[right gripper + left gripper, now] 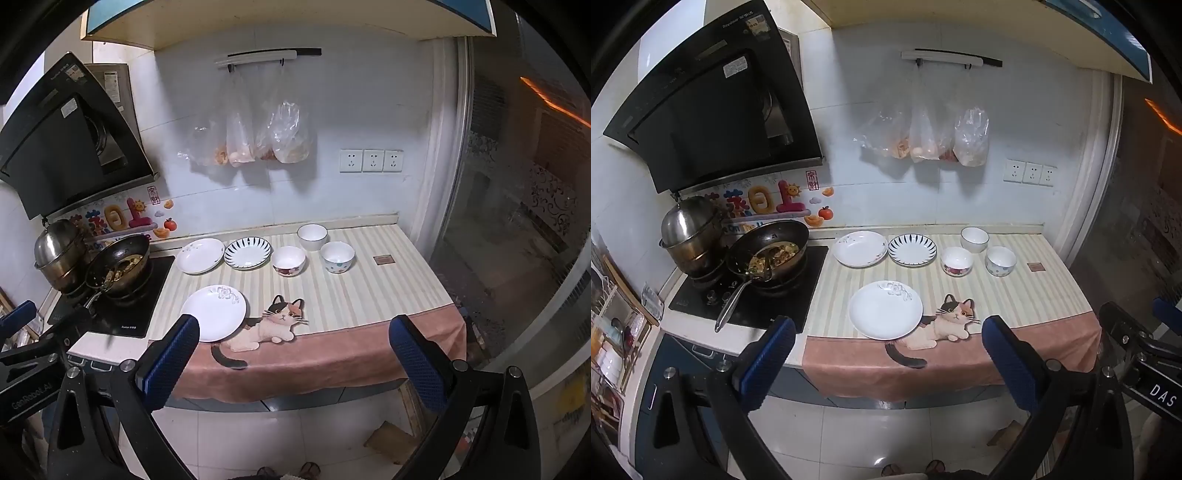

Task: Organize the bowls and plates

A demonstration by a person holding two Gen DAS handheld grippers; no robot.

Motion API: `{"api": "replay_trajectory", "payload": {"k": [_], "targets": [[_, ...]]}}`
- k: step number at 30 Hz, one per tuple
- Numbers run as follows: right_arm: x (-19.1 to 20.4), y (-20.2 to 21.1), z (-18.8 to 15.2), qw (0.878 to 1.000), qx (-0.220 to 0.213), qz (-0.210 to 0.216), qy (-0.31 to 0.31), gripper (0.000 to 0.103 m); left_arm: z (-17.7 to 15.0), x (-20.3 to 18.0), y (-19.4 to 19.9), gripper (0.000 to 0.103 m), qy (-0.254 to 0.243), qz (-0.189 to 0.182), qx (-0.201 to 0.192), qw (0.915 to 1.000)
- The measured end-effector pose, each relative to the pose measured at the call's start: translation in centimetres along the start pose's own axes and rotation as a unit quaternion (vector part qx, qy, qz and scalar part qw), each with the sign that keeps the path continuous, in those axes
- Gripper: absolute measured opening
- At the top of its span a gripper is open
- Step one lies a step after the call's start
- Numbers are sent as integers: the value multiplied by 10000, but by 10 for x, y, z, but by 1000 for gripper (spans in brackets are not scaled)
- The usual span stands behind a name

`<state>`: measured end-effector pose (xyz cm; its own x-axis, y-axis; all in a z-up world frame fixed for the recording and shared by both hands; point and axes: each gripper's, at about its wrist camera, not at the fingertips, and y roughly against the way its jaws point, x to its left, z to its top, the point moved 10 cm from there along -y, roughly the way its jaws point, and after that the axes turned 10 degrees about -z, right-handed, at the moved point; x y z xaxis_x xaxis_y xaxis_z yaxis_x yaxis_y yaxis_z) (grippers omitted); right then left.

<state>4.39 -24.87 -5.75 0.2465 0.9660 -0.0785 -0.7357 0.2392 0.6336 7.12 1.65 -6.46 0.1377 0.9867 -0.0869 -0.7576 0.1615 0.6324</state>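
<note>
On the striped counter cloth [1015,295] [369,291] lie three plates: a white flowered plate [885,309] [214,312] near the front, a white plate [860,248] [200,255] at the back and a blue-striped plate [912,250] [247,253] beside it. Three bowls stand to their right: a plain white bowl [974,239] [312,236], a red-flowered bowl [956,260] [288,260] and a blue-dotted bowl [1000,260] [337,256]. My left gripper [886,354] and right gripper [295,354] are open and empty, held back in front of the counter's edge.
A stove [753,295] at the left carries a wok with food [768,253] [120,264] and a steel pot [689,232] [61,254]. A range hood [713,103] hangs above it. Plastic bags [923,136] [258,140] hang on the back wall. A small brown square [1035,266] [383,260] lies at the right.
</note>
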Motion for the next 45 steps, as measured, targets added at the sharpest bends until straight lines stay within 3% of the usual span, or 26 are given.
{"api": "replay_trajectory", "payload": {"k": [45], "targets": [[4,-6,-1,10000,6,-7,-8,103,12,6,-10,103,42,7,5,10000]]}}
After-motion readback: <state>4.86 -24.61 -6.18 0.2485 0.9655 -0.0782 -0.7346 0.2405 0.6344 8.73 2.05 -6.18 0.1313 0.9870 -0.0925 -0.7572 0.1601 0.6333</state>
